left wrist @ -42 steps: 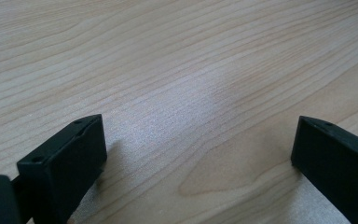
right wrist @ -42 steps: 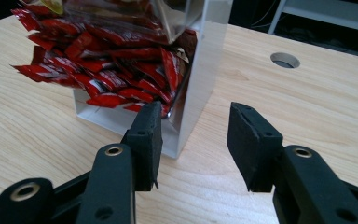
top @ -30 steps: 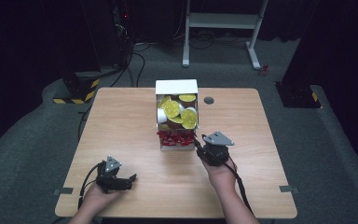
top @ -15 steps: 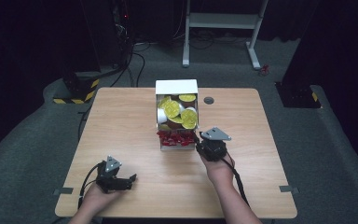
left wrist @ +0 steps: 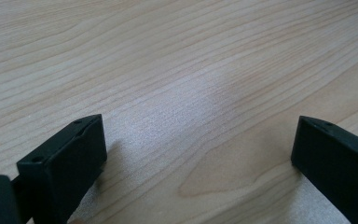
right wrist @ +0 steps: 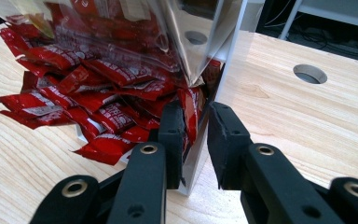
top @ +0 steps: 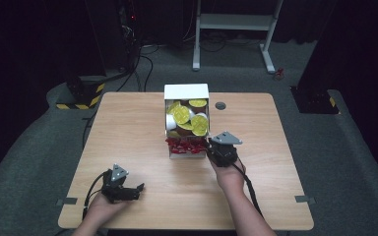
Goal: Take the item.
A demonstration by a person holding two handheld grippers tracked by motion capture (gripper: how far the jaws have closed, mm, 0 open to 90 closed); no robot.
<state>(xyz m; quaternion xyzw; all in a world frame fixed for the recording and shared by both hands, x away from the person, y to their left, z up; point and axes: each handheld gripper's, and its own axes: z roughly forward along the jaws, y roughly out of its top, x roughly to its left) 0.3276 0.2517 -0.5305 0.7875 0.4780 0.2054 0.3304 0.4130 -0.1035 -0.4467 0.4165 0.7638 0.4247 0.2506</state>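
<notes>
A white box point(top: 187, 92) stands mid-table, its upper bin full of yellow-lidded cups point(top: 184, 116) and its lower tray full of red packets point(top: 181, 146). My right gripper point(top: 208, 148) is at the tray's right front corner. In the right gripper view its jaws have just been closing: the right gripper point(right wrist: 196, 135) has one jaw among the red packets point(right wrist: 84, 79) and the other outside the box's side wall point(right wrist: 235, 37), pinching wall and a packet. My left gripper point(top: 139, 189) rests low at the table's front left, and the left gripper point(left wrist: 198, 154) is open over bare wood.
The wooden table point(top: 128, 128) has a round cable hole point(top: 220, 105) right of the box, also seen as the hole point(right wrist: 310, 73). A white metal stand point(top: 236, 22) and cables are on the floor behind. Dark carpet surrounds the table.
My right gripper has edged in to the box's lower right corner and its jaws have narrowed onto the side wall. The left hand has stayed put.
</notes>
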